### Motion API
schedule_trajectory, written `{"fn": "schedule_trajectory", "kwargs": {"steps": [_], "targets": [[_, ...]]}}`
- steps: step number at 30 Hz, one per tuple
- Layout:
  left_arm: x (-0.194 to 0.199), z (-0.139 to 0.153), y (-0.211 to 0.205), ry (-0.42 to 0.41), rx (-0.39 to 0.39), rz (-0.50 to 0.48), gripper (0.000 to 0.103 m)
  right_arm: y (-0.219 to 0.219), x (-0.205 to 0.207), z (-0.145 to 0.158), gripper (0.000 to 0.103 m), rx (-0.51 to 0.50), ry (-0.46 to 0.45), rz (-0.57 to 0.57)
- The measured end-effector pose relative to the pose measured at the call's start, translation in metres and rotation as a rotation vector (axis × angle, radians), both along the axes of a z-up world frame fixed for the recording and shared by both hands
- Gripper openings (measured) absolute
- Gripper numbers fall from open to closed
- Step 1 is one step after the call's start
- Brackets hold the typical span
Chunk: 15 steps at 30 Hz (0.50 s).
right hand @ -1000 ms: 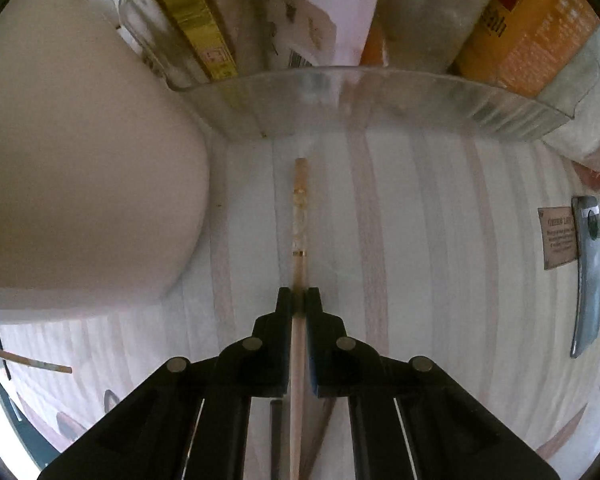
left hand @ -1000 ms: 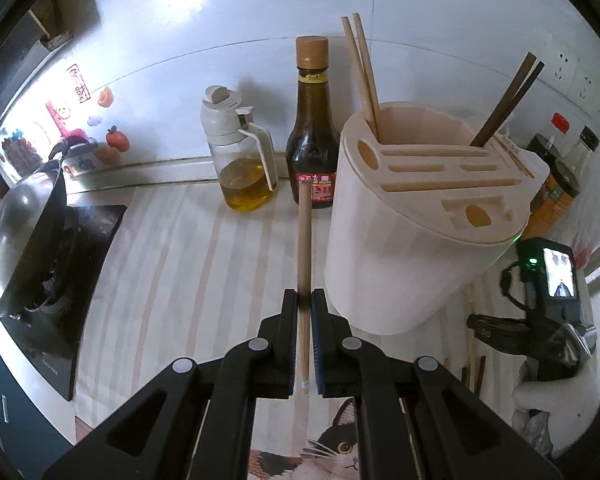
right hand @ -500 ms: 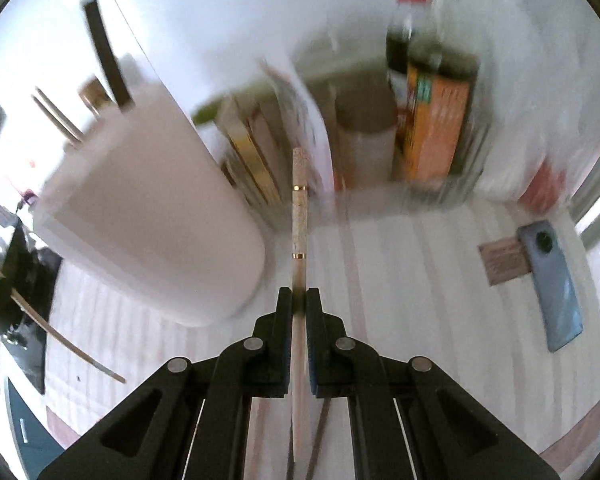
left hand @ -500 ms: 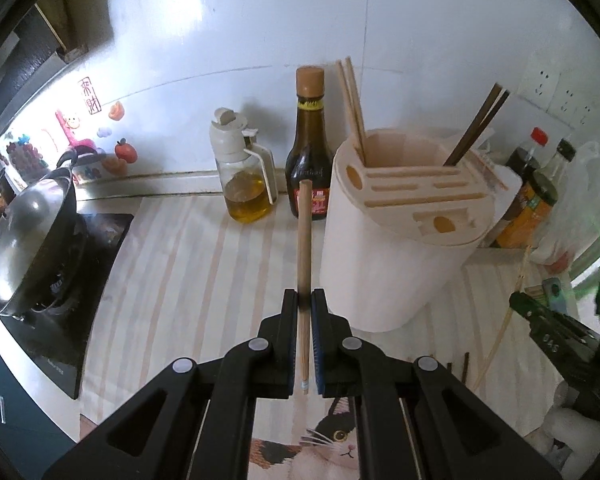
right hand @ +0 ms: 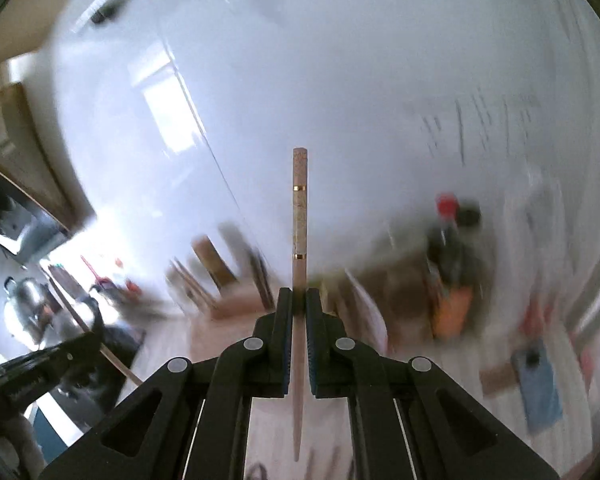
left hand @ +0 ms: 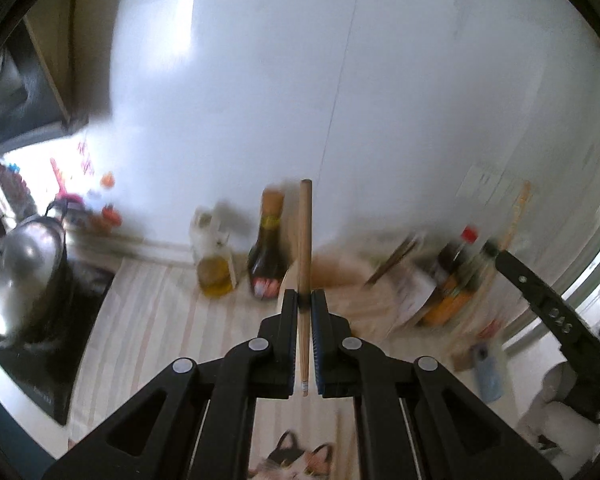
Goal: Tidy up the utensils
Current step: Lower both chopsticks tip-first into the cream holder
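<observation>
My left gripper point(left hand: 304, 297) is shut on a brown wooden chopstick point(left hand: 305, 236) that points forward and up past its fingers. Behind it the pale utensil holder point(left hand: 342, 280) is blurred, with dark chopsticks point(left hand: 392, 260) standing in it. My right gripper point(right hand: 299, 295) is shut on a pale chopstick with two gold bands point(right hand: 300, 220). In the right wrist view the holder point(right hand: 236, 308) is a blur at lower left. The right gripper's arm point(left hand: 540, 304) shows at the right of the left wrist view, and the left gripper point(right hand: 40, 368) at the lower left of the right wrist view.
A steel pot point(left hand: 20, 272) sits on the stove at left. An oil bottle point(left hand: 214, 256) and a dark sauce bottle point(left hand: 268, 256) stand by the wall. Condiment bottles point(left hand: 460, 272) crowd the right side. A blue phone point(right hand: 540, 384) lies on the striped counter.
Both grippers have risen with their chopsticks and tilted up toward the white wall. The holder and bottles have dropped lower in both views. The right gripper lifted its chopstick off the counter.
</observation>
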<state>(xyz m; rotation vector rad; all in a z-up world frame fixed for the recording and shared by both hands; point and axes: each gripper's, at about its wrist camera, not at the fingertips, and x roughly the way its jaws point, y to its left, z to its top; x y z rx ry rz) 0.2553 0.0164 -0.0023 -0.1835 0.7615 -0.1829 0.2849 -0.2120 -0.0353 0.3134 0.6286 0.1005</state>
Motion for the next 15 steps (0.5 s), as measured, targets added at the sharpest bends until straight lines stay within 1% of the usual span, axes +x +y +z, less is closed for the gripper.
{"fn": "schedule_trajectory", "kwargs": {"steps": [1, 4, 7, 10, 14, 15], "targets": [[0.005, 0.009, -0.001, -0.017, -0.004, 0.0, 0.004, 0.002, 0.007, 0.015, 0.006, -0.006, -0.037, 0.004], [0.024, 0.031, -0.003, -0.06, -0.005, 0.004, 0.004, 0.008, 0.028, 0.046, 0.006, -0.004, -0.099, -0.003], [0.052, 0.04, -0.006, -0.074, 0.003, 0.008, 0.004, 0.011, 0.05, 0.061, 0.006, -0.008, -0.147, -0.022], [0.079, 0.038, -0.009, -0.068, 0.012, 0.016, 0.004, 0.015, 0.078, 0.073, 0.006, -0.002, -0.178, -0.03], [0.106, 0.026, -0.011, -0.048, 0.01, 0.026, 0.004, 0.017, 0.108, 0.074, 0.006, -0.008, -0.191, -0.023], [0.114, 0.021, -0.012, -0.04, 0.009, 0.032, 0.004, 0.018, 0.115, 0.071, 0.006, -0.011, -0.191, -0.024]]}}
